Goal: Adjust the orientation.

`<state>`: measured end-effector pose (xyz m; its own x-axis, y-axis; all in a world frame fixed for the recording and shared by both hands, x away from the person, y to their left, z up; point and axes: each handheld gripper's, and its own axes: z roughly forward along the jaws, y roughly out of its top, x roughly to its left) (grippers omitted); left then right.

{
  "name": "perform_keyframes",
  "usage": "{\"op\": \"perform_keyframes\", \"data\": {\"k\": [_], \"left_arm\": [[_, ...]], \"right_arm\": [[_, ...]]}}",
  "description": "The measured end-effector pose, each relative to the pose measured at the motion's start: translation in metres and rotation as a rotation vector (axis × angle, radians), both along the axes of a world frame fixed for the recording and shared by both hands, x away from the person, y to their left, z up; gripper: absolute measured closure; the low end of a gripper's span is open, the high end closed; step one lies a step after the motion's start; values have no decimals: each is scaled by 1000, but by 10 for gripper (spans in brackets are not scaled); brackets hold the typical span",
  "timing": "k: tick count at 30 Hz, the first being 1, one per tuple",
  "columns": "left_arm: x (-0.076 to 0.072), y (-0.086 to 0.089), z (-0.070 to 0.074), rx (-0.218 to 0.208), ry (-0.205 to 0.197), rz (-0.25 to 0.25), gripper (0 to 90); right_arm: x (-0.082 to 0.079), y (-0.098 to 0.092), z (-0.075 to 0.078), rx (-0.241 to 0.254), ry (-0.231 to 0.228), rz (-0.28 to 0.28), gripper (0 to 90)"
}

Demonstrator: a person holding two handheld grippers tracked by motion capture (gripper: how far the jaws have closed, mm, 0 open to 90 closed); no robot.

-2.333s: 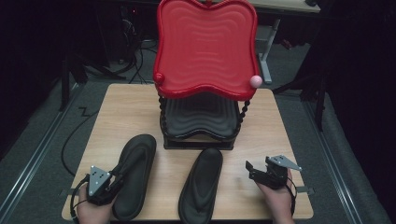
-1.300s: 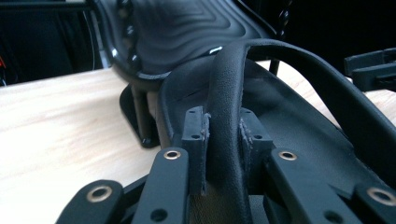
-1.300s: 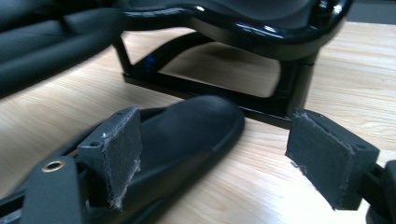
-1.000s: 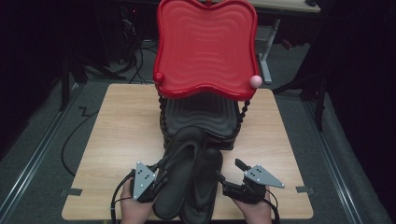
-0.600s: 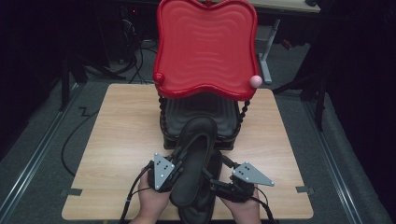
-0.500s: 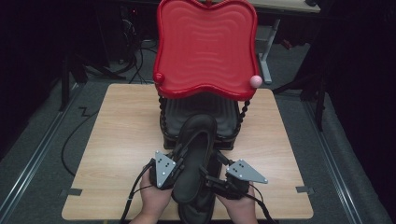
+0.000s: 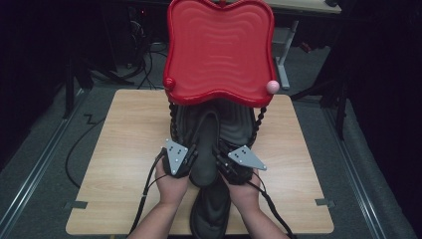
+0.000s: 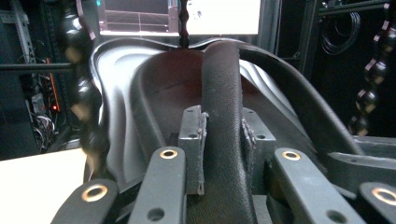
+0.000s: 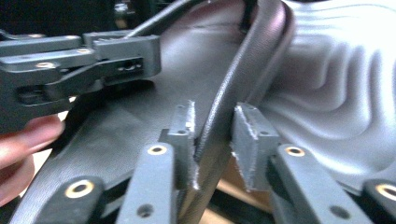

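Observation:
A long black oval tray (image 7: 205,144) is held between both hands, its far end reaching under the red top tray (image 7: 221,50) and over the stand's black lower tray (image 7: 240,122). My left gripper (image 7: 191,157) is shut on its left rim; in the left gripper view both pads (image 8: 198,140) press the upright rim (image 8: 222,84). My right gripper (image 7: 219,158) has just been closing, and its jaws (image 9: 212,135) pinch the opposite rim (image 9: 243,70). A second black oval tray (image 7: 211,216) lies on the table below the hands.
The stand sits at the back middle of the wooden table (image 7: 124,144), with black beaded posts (image 7: 172,119) at its sides. A pink ball (image 7: 271,86) caps the red tray's right corner. Bare wood lies to the left and right. The left gripper (image 9: 93,60) appears in the right gripper view.
Both hands have moved away from the front edge toward the stand, carrying the black tray with them; its far end has slid farther under the red tray. The other tray stayed put.

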<state>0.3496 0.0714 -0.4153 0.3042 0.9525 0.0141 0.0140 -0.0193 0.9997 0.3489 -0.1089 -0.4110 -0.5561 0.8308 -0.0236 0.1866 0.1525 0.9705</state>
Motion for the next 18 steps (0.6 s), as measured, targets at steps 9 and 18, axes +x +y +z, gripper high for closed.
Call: {"op": "perform_keyframes", "data": {"k": [9, 18], "left_arm": [[25, -16, -11, 64, 10, -15, 663], [17, -16, -9, 55, 5, -43, 530]], "right_arm": [[29, -3, -7, 2, 5, -149, 833], [31, 0, -9, 8, 8, -198, 846]]}}
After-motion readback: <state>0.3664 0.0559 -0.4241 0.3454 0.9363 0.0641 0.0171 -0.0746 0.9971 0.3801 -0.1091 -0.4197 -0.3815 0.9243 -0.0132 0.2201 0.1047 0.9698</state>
